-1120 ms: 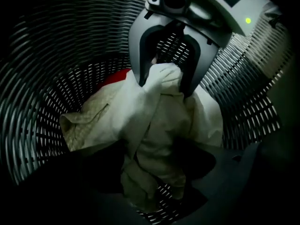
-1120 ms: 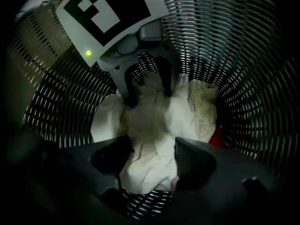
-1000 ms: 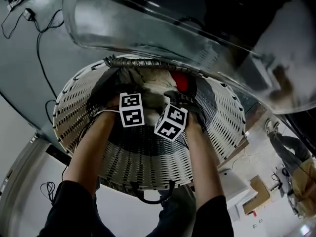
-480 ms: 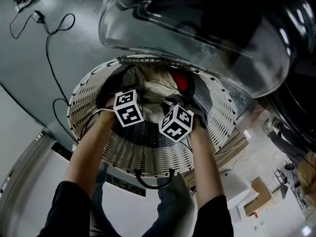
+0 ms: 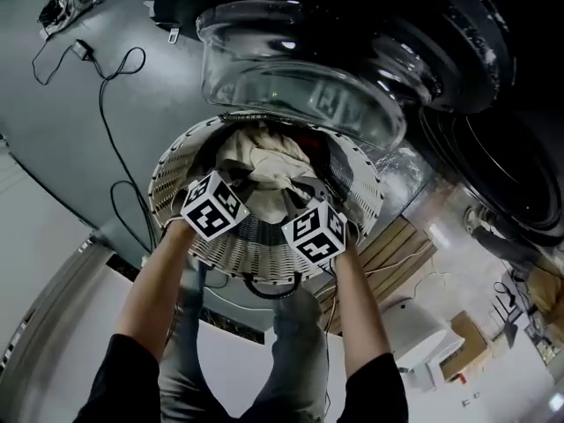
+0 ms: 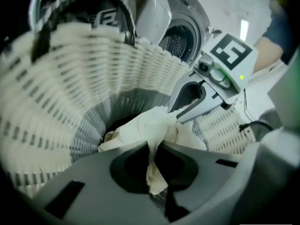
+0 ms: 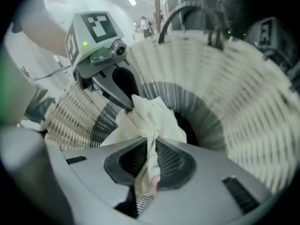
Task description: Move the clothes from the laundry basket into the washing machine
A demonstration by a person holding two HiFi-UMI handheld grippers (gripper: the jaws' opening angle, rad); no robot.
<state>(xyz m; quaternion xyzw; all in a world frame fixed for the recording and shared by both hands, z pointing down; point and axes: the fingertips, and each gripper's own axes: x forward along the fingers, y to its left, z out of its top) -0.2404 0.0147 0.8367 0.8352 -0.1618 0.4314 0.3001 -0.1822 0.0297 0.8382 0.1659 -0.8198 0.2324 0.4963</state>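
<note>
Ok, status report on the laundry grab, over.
Both shut on cream cloth: left gripper, right gripper. Bundle inside laundry basket. Overhanging: glass washer door.

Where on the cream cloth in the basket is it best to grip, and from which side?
Grip a raised fold of the cloth from above, through the open top of the basket: it lies crumpled inside, and the basket's woven wall blocks the sides. The left gripper and right gripper each pinch such a fold.
</note>
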